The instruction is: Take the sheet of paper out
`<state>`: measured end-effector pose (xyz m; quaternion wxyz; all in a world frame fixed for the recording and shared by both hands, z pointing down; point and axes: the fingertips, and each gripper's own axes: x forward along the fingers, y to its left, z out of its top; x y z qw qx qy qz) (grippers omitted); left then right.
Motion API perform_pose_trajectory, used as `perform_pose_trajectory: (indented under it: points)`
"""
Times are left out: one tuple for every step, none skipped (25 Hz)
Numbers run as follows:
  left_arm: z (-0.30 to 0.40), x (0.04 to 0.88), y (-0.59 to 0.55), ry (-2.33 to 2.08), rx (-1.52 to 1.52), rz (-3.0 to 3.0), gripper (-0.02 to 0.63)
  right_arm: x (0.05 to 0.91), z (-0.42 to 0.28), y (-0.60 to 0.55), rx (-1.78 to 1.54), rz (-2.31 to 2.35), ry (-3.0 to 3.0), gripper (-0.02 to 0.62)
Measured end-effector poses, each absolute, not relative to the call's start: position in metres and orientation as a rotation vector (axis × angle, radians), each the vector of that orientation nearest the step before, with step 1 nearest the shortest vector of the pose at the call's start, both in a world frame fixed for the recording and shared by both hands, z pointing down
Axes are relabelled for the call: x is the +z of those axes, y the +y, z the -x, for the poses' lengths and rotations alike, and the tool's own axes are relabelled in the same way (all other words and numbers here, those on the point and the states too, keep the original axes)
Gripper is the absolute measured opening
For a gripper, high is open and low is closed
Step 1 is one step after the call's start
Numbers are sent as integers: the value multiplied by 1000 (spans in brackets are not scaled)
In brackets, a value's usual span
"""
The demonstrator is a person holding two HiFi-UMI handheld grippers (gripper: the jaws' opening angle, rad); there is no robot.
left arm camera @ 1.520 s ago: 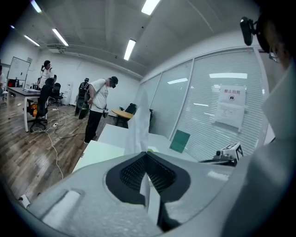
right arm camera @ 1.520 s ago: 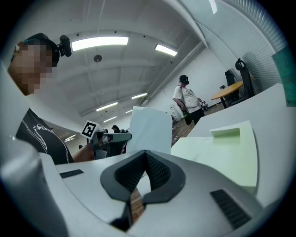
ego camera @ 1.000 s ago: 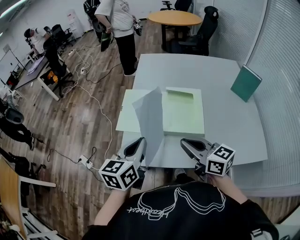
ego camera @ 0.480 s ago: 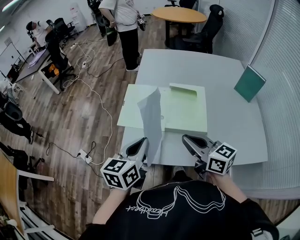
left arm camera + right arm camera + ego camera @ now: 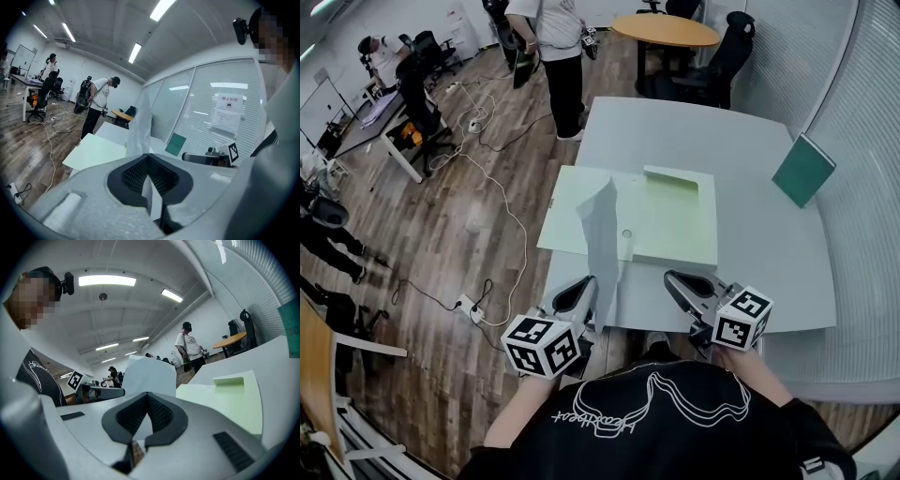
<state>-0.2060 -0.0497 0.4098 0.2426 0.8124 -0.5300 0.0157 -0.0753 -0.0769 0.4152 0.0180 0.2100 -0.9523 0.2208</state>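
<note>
Head view, table [image 5: 750,253]: a grey top is seen, with an open pale green folder [image 5: 673,217] laid flat on it.
Head view, sheet of paper [image 5: 602,242]: it is held upright and slightly curled over the near left part of the folder, with its foot at the near table edge.
Head view, left gripper [image 5: 584,284]: it is placed at the near table edge, at the foot of the sheet of paper.
Head view, right gripper [image 5: 673,279]: it is held at the near table edge, to the right of the sheet of paper and apart from it.
Head view, green book [image 5: 803,169]: it is stood on edge at the far right of the table, well apart from the folder.
Head view, far side: a person [image 5: 562,75] and a round wooden table [image 5: 666,30] are seen on the wooden floor.
Left gripper view, left gripper [image 5: 149,157]: the jaws are pressed tight on the sheet of paper [image 5: 139,124], which is seen rising from between the pads, with a strip showing below them.
Left gripper view, folder [image 5: 96,151]: it is seen flat on the table, to the left of the sheet of paper.
Left gripper view, right gripper [image 5: 206,158]: it is seen at the right, apart from the sheet of paper.
Right gripper view, right gripper [image 5: 147,393]: the jaws are brought together at the tips and nothing is gripped.
Right gripper view, sheet of paper [image 5: 149,373]: it is seen standing beyond the jaws, to the left of the folder [image 5: 227,397].
Right gripper view, left gripper [image 5: 101,391]: it is seen at the left, at the foot of the sheet of paper.
</note>
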Motion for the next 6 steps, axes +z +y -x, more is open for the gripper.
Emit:
perform_pose_trajectory:
  points:
    - [206, 411, -50, -1450, 43, -2219, 12, 416, 76, -77, 686, -651, -2958, 9]
    - [207, 411, -50, -1451, 42, -2217, 14, 416, 76, -77, 687, -650, -2958, 9]
    - [207, 412, -50, -1453, 41, -2215, 12, 417, 76, -77, 689, -650, -2958, 9]
    - [207, 412, -50, -1453, 40, -2213, 12, 418, 75, -77, 692, -650, -2957, 9]
    - [207, 413, -49, -1454, 39, -2212, 13, 419, 74, -76, 695, -651, -2956, 9]
    - [207, 413, -49, -1453, 38, -2210, 13, 419, 74, -76, 698, -653, -2955, 9]
